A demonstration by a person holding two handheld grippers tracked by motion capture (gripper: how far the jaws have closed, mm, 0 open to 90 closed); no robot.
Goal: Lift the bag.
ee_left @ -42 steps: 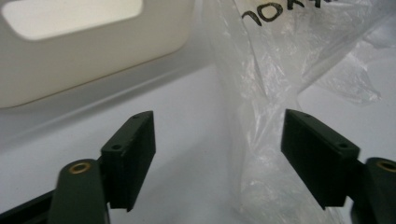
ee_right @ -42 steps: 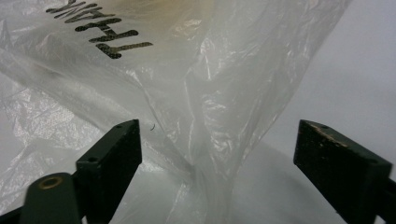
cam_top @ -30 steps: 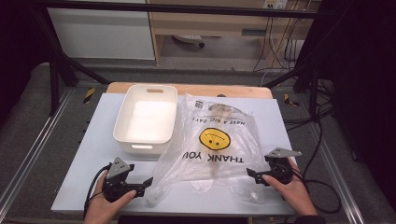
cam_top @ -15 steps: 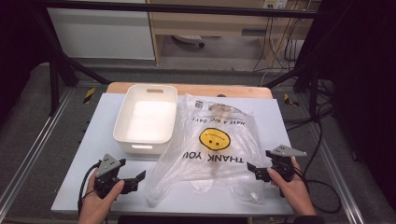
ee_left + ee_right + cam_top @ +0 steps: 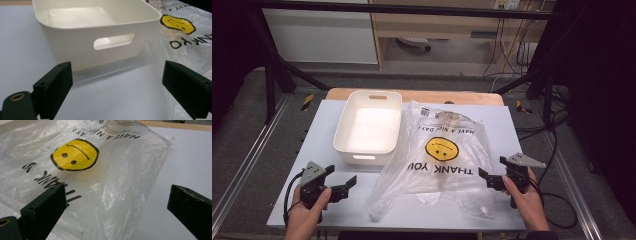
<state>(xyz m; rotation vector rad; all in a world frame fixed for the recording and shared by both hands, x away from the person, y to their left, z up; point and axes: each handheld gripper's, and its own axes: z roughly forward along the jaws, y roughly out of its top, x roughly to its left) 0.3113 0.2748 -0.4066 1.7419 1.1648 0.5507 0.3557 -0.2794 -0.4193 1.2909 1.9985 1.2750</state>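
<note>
High view shows both grippers beside the plastic bag [image 5: 439, 160], left gripper [image 5: 343, 184] and right gripper [image 5: 486, 178] fingers spread, grasping nothing; bag ungrasped, tub [image 5: 368, 128] empty.

A pale blue table [image 5: 327, 120] sits ahead of the tongs, its far edge bare wood. Grey carpet [image 5: 242, 125] lies to both sides. Beyond stand a white cabinet [image 5: 319, 35] and a wooden shelf [image 5: 437, 25]. Black cables [image 5: 517, 55] hang at far right, in shadow.
</note>
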